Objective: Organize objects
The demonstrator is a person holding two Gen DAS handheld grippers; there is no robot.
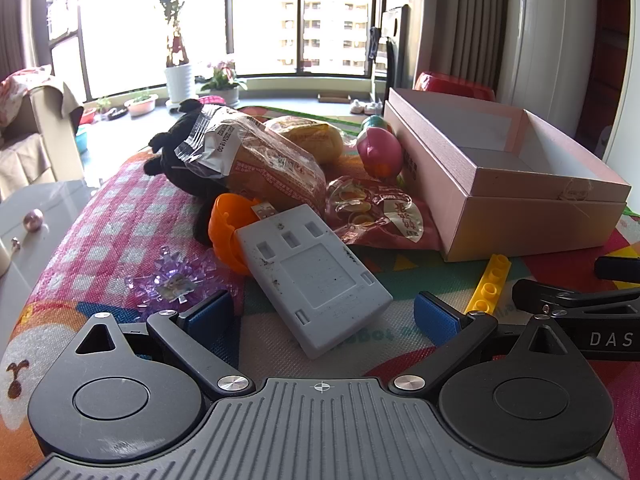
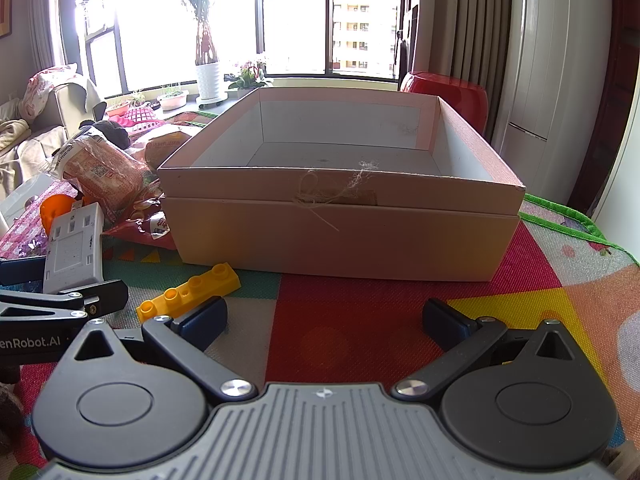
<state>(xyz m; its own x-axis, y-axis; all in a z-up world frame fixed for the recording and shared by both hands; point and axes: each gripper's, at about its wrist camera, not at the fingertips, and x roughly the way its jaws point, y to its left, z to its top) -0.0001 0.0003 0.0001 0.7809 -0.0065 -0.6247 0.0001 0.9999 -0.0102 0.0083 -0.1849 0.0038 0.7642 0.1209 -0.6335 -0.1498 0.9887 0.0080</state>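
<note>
Both hand-held grippers hang with fingers spread wide, gripping nothing — our left hand-held gripper (image 1: 334,314) faces a grey plastic block (image 1: 310,276), our right hand-held gripper (image 2: 326,318) an open pink box (image 2: 344,228). We see a yellow toy brick (image 2: 188,292) on the colourful mat (image 2: 360,320) just before the box; snack packets (image 1: 264,164), an orange toy (image 1: 226,230) and a black plush (image 1: 176,152) crowd the surface at the box's left.
</note>
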